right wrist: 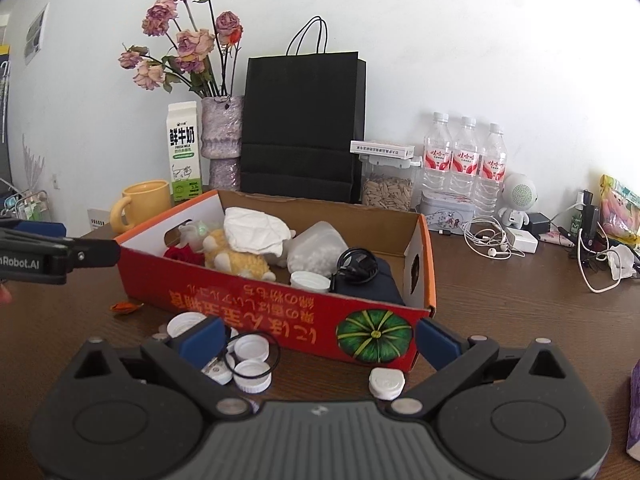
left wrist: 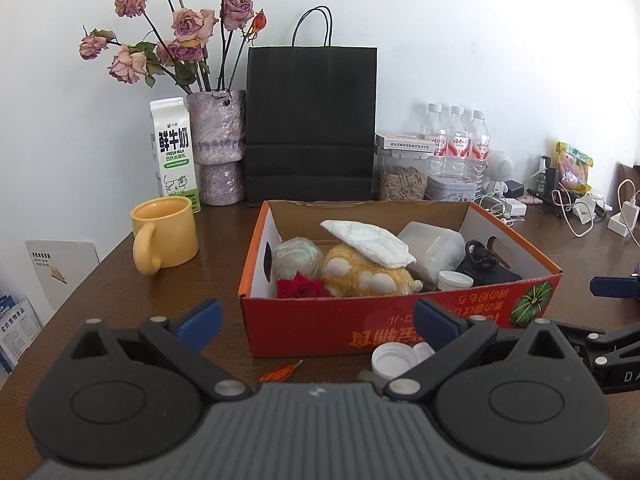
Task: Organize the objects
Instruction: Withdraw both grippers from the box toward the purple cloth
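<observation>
Both our grippers, left gripper (left wrist: 318, 322) and right gripper (right wrist: 320, 338), spread wide, holding nothing. Box (right wrist: 256, 312) mostly loaded; white caps (right wrist: 252, 360) loose on worktop (right wrist: 520, 300) just before it. Next, we judge: close on one cap, drop it in.

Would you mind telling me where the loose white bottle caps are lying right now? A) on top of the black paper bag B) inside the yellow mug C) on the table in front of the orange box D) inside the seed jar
C: the white bottle caps lie on the brown table just in front of the orange box, outside its front wall.
</observation>
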